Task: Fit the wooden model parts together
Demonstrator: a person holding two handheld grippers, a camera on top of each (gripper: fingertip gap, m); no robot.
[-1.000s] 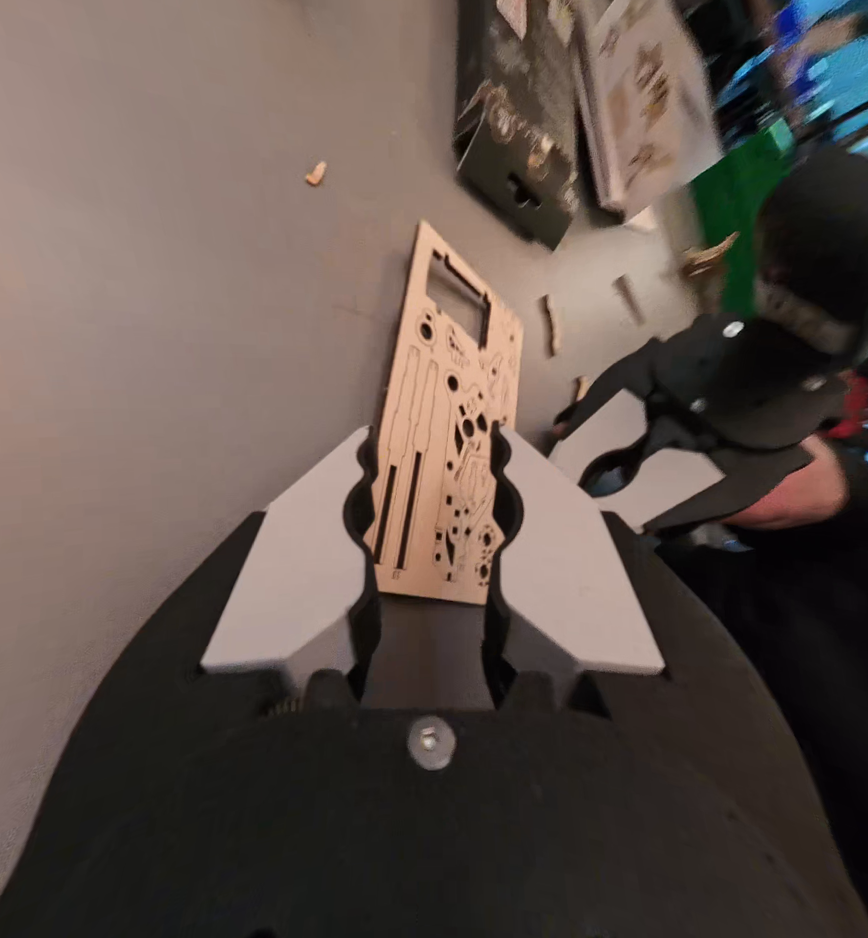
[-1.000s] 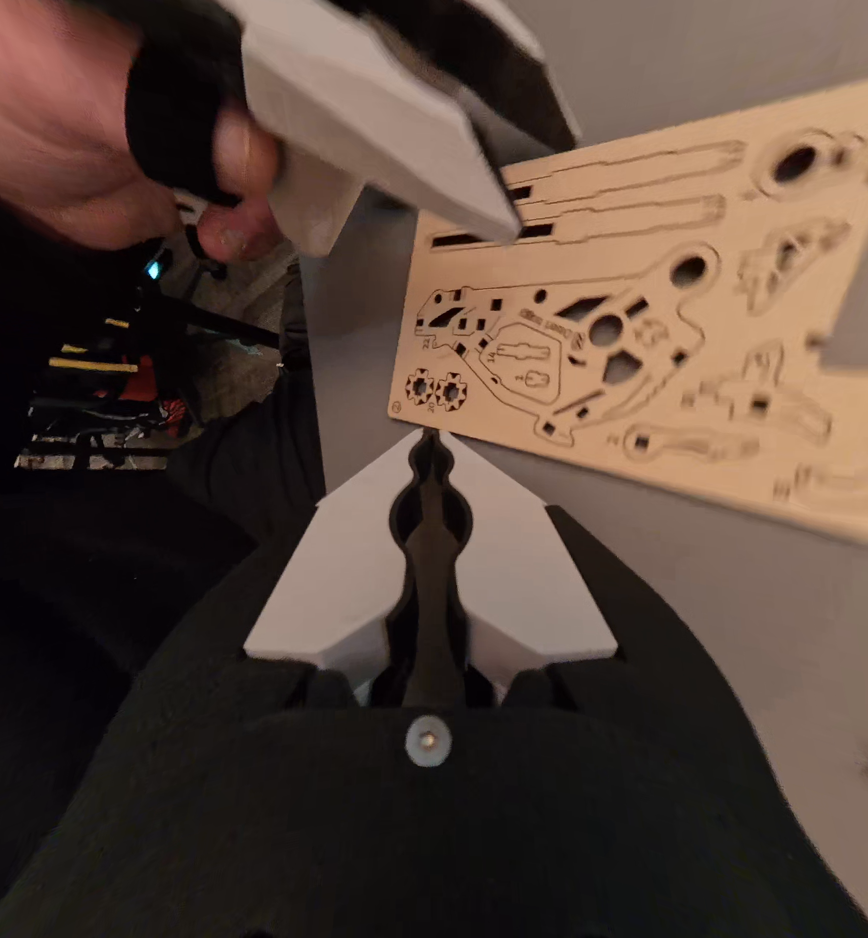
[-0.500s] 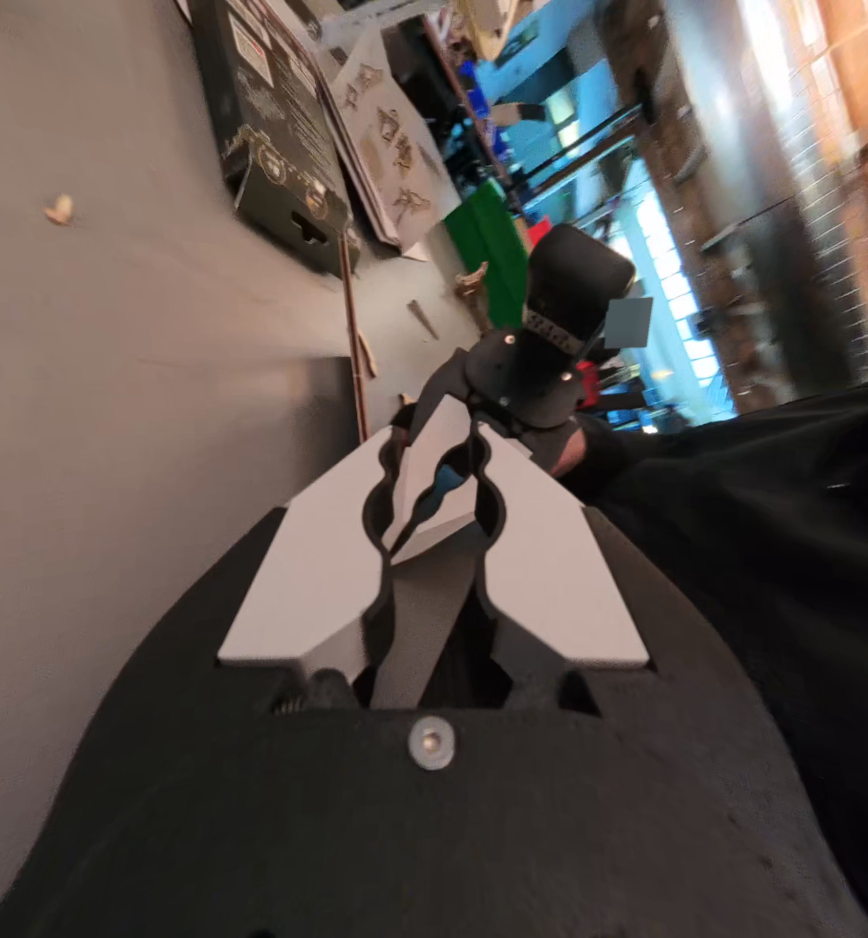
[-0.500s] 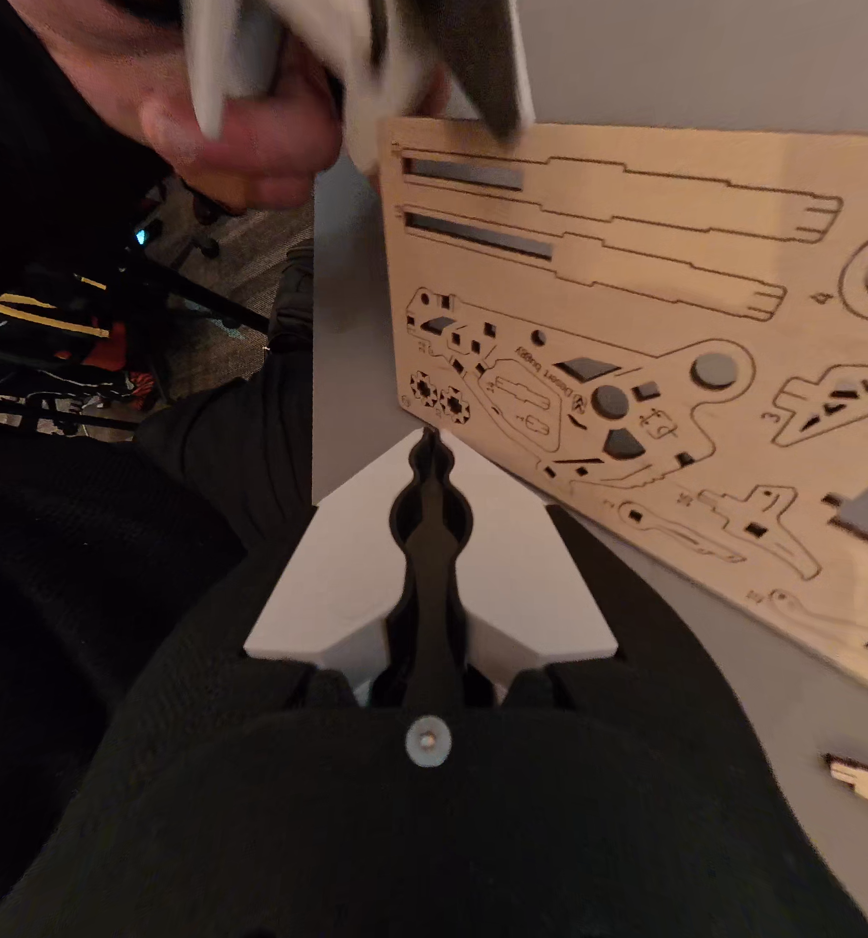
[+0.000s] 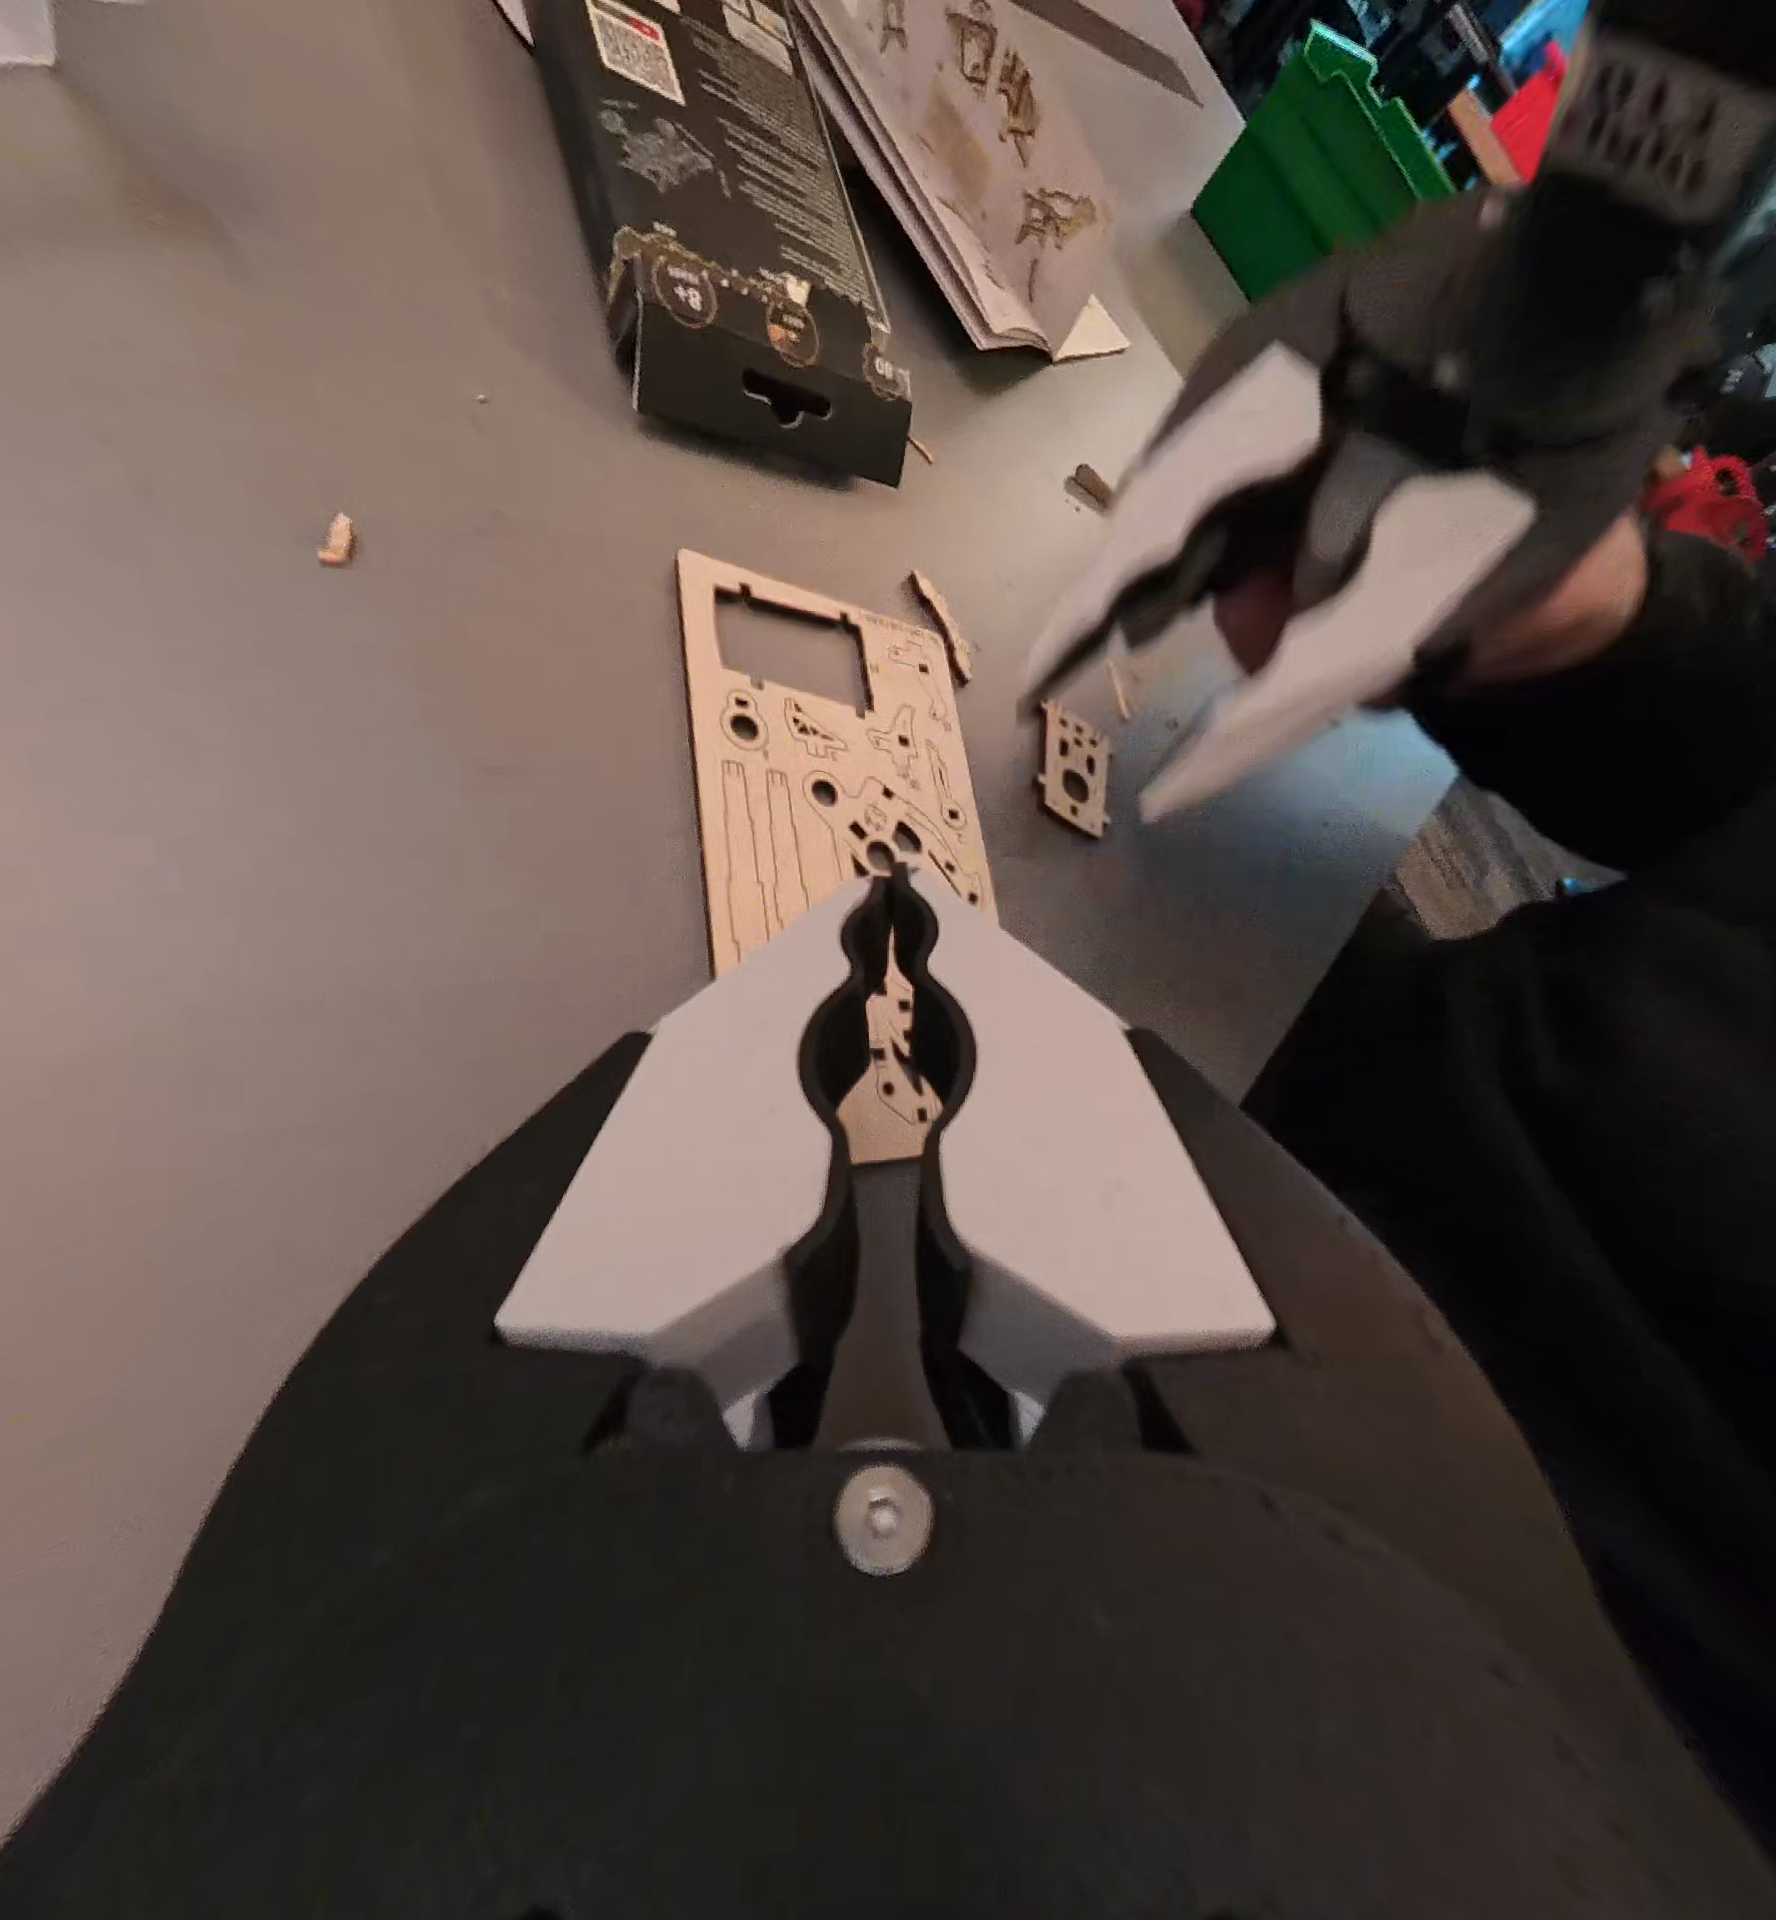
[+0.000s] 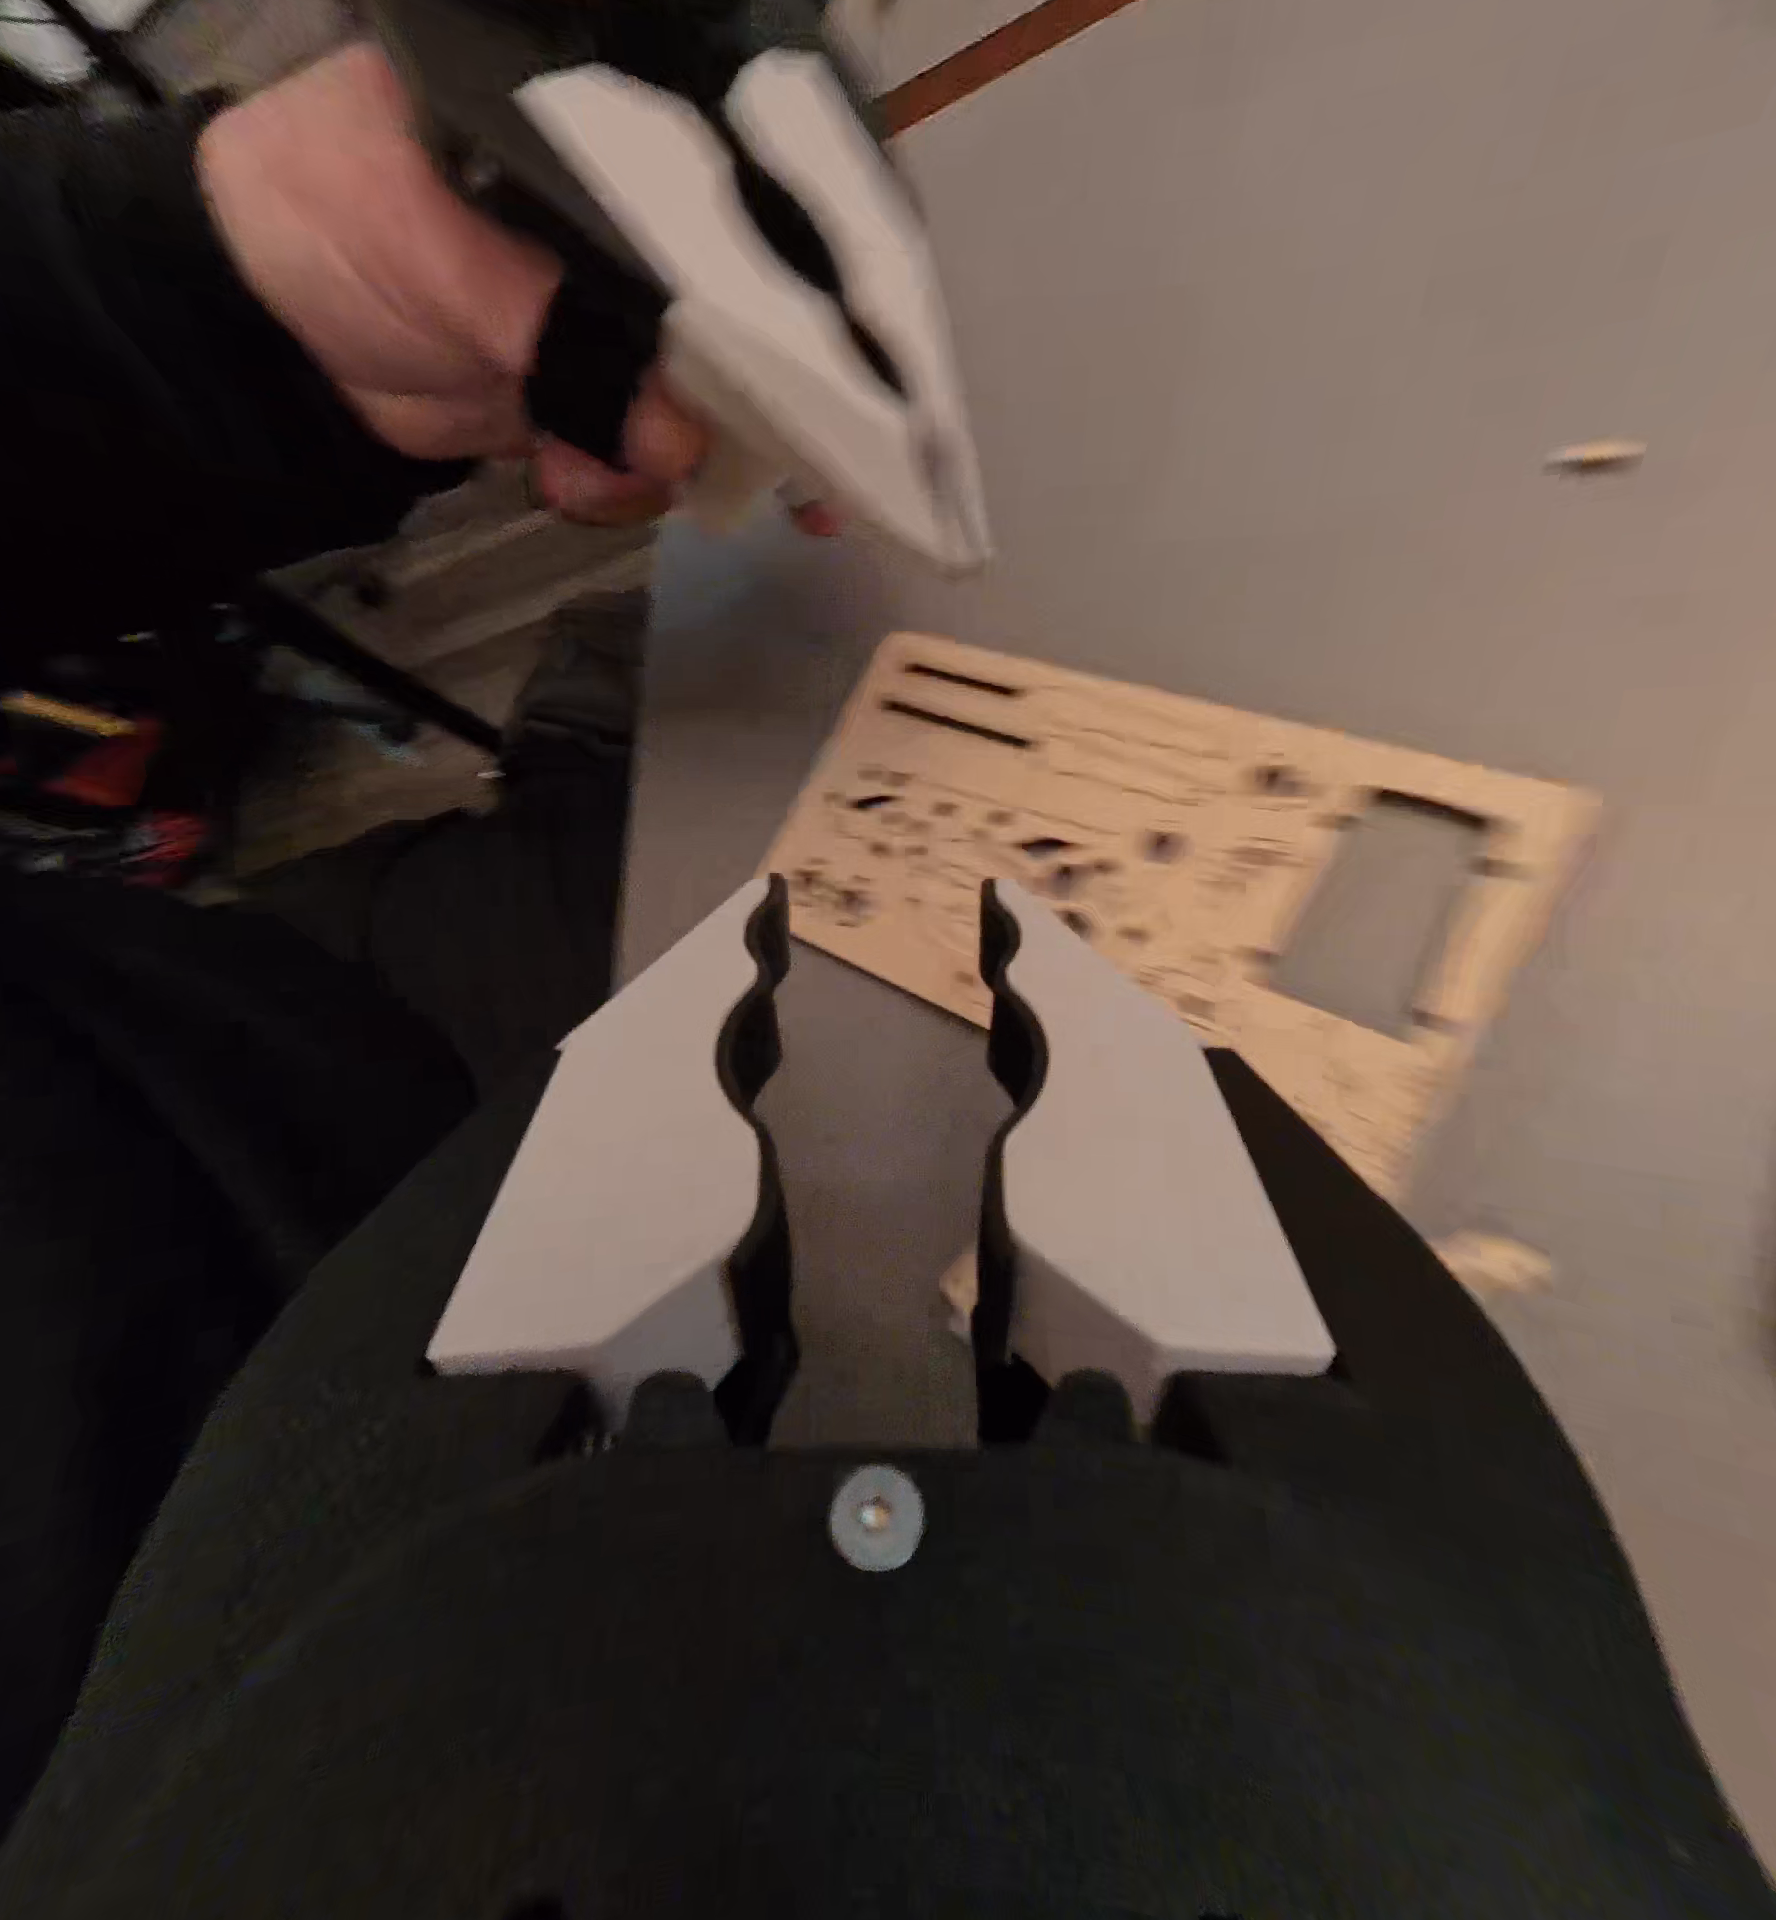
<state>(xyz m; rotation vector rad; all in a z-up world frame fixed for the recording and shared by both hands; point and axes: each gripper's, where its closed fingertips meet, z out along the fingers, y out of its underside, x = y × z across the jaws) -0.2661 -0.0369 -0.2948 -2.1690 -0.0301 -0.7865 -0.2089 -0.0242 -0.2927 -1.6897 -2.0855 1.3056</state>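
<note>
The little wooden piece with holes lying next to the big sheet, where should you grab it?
The small flat wooden piece with holes lies flat on the grey table, apart from the large laser-cut wooden sheet. Probably come from above and pinch its two long outer edges. The open right gripper hovers nearest; the left gripper is shut and empty.

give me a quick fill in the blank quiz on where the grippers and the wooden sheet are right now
1. The left gripper has its jaws ____.
2. The right gripper has its jaws ____.
3. The wooden parts sheet lies ____ on the grey table.
4. Beyond the sheet lies a ____ box.

Missing words: shut; open; flat; black
</note>
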